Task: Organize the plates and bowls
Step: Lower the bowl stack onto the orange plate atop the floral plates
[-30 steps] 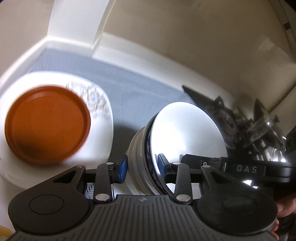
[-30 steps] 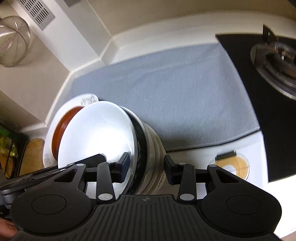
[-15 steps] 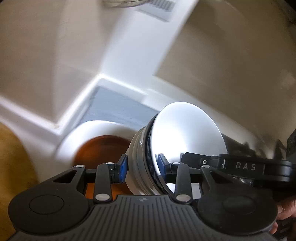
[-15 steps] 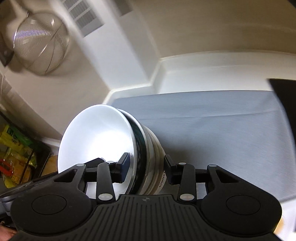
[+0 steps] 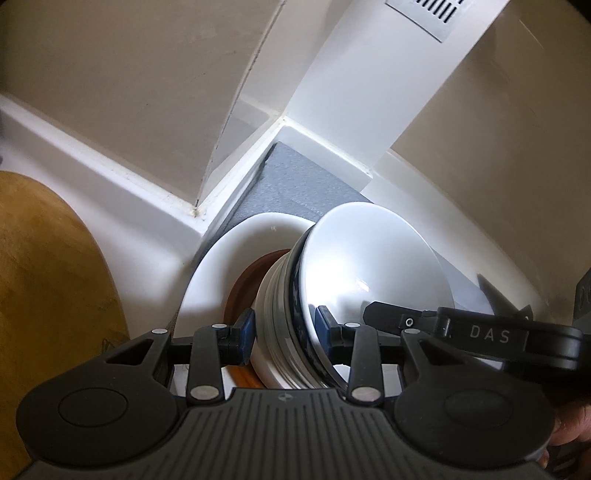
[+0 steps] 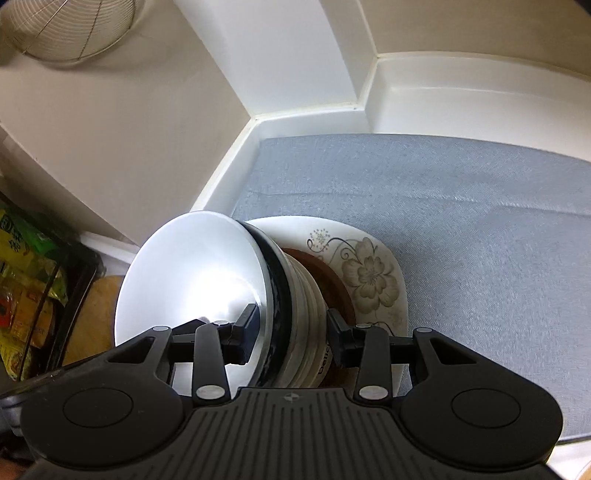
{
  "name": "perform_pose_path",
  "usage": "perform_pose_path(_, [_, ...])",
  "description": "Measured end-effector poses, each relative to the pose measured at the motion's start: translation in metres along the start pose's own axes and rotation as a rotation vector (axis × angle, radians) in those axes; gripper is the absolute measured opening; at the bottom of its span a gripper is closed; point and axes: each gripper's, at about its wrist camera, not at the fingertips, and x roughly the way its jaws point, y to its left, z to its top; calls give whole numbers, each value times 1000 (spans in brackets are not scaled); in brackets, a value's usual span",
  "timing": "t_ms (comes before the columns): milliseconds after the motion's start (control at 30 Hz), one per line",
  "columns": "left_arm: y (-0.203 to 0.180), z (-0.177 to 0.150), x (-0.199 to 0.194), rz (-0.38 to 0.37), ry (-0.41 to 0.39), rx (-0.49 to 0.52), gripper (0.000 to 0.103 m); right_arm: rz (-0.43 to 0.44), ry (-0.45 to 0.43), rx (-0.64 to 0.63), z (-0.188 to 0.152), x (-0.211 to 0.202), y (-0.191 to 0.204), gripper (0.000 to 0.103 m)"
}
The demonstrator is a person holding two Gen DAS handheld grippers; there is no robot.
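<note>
Left gripper [image 5: 284, 334]: I have it clamped across the rim side of the bowl stack [image 5: 332, 295]; one blue-padded finger sits inside the top bowl, the other on the outer wall.
Right gripper [image 6: 291, 330]: I see it gripping the same bowl stack [image 6: 258, 295] from the opposite side; one finger inside the white top bowl, the other against the ribbed outer wall.
Bowl stack: several nested bowls, tilted on edge; white inner bowl, a dark blue rim beneath it, cream bowls below; held over the brown plate [image 6: 325, 277]; whether it touches I cannot tell.
Brown plate: lying on the white floral plate [image 6: 373, 273]; mostly hidden by the stack.
White floral plate: on the grey mat [image 6: 461, 221], near the counter corner.
Surroundings: wooden board [image 5: 48, 277] to the left; wire strainer [image 6: 66, 29] hanging on the wall.
</note>
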Motion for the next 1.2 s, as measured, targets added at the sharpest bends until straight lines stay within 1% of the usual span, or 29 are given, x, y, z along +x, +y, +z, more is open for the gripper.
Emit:
perform_pose_path(67, [1,3,4,0,2,-8,40,-2,9,-2,2,0,1,41])
perform_pose_path(200, [-1,2,8,4,3,9,42,0,19,5,4,2,-1,41])
perform_pose_path(233, [-1,0,5,3,4,7,45,2,23,4,4,3,-1,43])
perform_pose_path(300, [1,-3,1,4,-3,1,53,0,27,-4,3,2,0,44])
perform_pose_path(333, [1,-4,-2,8,-15,6,56,-7,28,-9,3,2,1,44])
perform_pose_path(367, [1,-5,-6,11,-28,12,61,-17,27,-13,3,1,1,44])
perform_pose_path(400, [2,-7,-12,7,-42,12,64,-24,26,-15,2,0,0,44])
perform_pose_path(433, [3,-9,-18,0,-60,8,65,-27,22,-17,2,-2,-2,46])
perform_pose_path(533, [8,-14,-38,-9,-134,0,65,-30,-4,-19,0,-16,-7,53])
perform_pose_path(633, [15,-19,-55,-9,-229,7,65,-23,-35,-26,-3,-32,-11,54])
perform_pose_path(667, [18,-20,-58,-8,-250,6,64,-19,-48,-29,-4,-37,-12,54])
perform_pose_path(733, [26,-20,-61,-6,-267,-9,63,-12,-74,-39,-6,-46,-12,54])
perform_pose_path(767, [30,-18,-62,-8,-265,-20,58,-8,-88,-43,-7,-50,-13,54])
perform_pose_path(800, [33,-17,-60,-7,-256,-29,50,-4,-101,-42,-8,-54,-14,54])
perform_pose_path(833, [38,-14,-58,0,-242,-39,48,-2,-119,-39,-9,-58,-16,54])
perform_pose_path(900, [47,-12,-53,21,-227,-70,48,-2,-166,-28,-12,-66,-20,53])
perform_pose_path(967, [54,-9,-45,61,-209,-95,48,-14,-211,-5,-13,-70,-27,53])
perform_pose_path(1033, [57,-8,-41,87,-199,-98,48,-38,-238,28,-16,-69,-35,53])
perform_pose_path(1133, [54,-9,-38,98,-194,-69,48,-40,-258,108,-20,-66,-53,53])
perform_pose_path(1200, [53,-12,-35,98,-173,-57,49,-54,-234,117,-23,-59,-59,53])
